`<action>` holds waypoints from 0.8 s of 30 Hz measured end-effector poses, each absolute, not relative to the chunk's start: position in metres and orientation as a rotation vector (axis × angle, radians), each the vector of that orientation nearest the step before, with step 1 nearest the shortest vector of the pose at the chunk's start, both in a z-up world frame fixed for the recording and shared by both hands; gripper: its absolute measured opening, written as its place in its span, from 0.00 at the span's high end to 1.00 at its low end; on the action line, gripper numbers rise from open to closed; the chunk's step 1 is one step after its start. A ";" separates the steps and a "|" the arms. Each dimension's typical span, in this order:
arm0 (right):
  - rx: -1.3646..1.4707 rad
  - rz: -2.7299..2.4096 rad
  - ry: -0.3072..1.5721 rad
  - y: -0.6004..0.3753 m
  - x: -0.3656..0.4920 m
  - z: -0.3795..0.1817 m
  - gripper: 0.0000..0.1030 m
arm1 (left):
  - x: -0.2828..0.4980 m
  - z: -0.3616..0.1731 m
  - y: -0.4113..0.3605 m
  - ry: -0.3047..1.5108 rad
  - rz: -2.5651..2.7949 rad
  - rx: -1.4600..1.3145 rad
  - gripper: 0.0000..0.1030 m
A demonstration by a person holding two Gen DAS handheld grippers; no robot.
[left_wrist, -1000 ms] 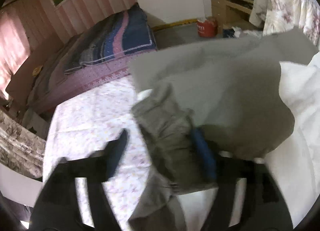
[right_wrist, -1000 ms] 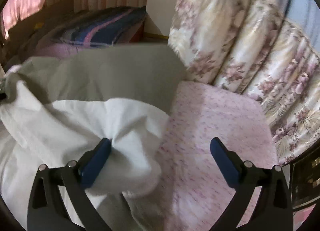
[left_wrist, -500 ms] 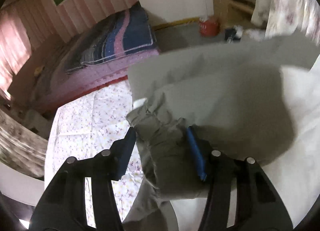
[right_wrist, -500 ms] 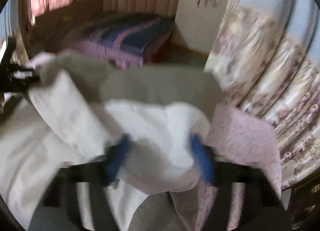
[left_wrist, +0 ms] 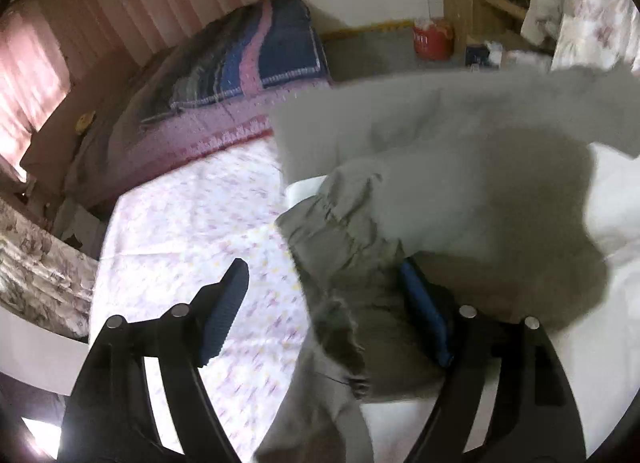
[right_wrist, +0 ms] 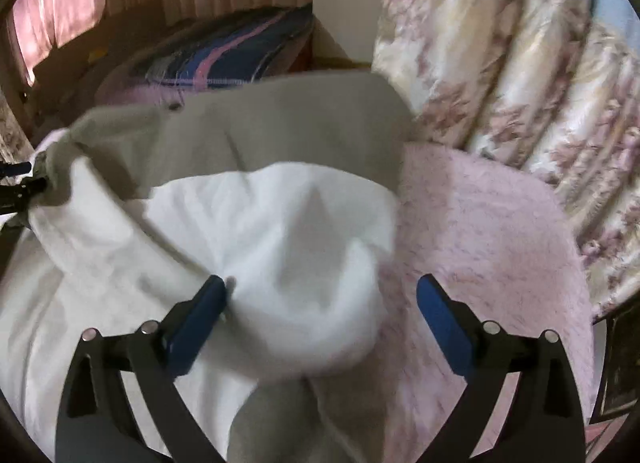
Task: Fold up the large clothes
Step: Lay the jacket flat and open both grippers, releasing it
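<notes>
A large grey garment [left_wrist: 460,167] with a white lining [right_wrist: 260,223] lies spread over the bed. My left gripper [left_wrist: 322,269] hangs over its bunched grey cuff [left_wrist: 348,231] and its jaws are opening. The cuff lies between the fingers; the left pad [left_wrist: 224,303] is off the cloth and the right pad [left_wrist: 420,303] is half buried in it. My right gripper [right_wrist: 320,283] is opening too, with a puffed fold of white lining between its fingers and nothing pinched. The grey shell [right_wrist: 280,123] lies beyond that fold.
A flowered sheet [left_wrist: 192,223] covers the bed on the left and a fluffy pink blanket [right_wrist: 480,223] on the right. Beyond stand a second bed with a striped quilt [left_wrist: 248,55], a red bucket [left_wrist: 434,39], a wooden desk [left_wrist: 480,3] and flowered curtains [right_wrist: 520,63].
Half a second ago both grippers had narrowed onto the cloth. Both now stand wide again, and the cuff and the lining fold have stayed between the fingers.
</notes>
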State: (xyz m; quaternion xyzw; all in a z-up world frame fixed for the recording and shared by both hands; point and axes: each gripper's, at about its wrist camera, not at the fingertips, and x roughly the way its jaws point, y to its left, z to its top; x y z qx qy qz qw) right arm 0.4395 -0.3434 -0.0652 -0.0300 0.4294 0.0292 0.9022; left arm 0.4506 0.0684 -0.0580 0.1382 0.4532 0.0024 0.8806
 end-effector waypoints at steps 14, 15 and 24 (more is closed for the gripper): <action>0.132 0.107 0.574 -0.329 0.244 -0.002 0.02 | 0.276 -0.001 0.092 0.714 0.084 0.122 0.03; 0.138 0.095 0.554 -0.325 0.234 -0.001 0.02 | 0.271 0.000 0.090 0.716 0.076 0.113 0.03; 0.071 0.013 0.606 -0.296 0.202 -0.019 0.02 | 0.221 0.004 0.072 0.689 0.058 0.083 0.03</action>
